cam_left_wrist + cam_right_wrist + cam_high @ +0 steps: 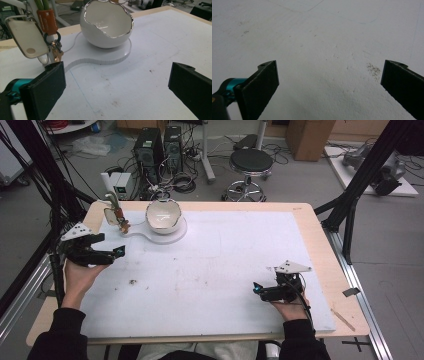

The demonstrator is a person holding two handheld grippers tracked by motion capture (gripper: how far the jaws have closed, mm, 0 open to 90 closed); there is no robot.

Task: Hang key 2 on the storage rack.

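A white eggshell-shaped bowl (163, 215) (107, 23) with a silver jagged rim sits on a round clear base (170, 234) (110, 58) at the table's back left. Beside it stands a small rack from which hangs a key bunch (120, 217) with a beige tag (27, 37) and an orange fob (47, 21). My left gripper (117, 252) (117, 87) is open, low over the white mat, a short way in front of the keys and bowl. My right gripper (257, 289) (329, 85) is open near the front right, over bare mat, nothing between its jaws.
A white mat (220, 265) covers most of the wooden table (320, 235). A small dark speck (133, 282) lies on the mat at front left. Black frame posts flank the table. A stool (250, 162) and computer towers (150, 150) stand on the floor beyond.
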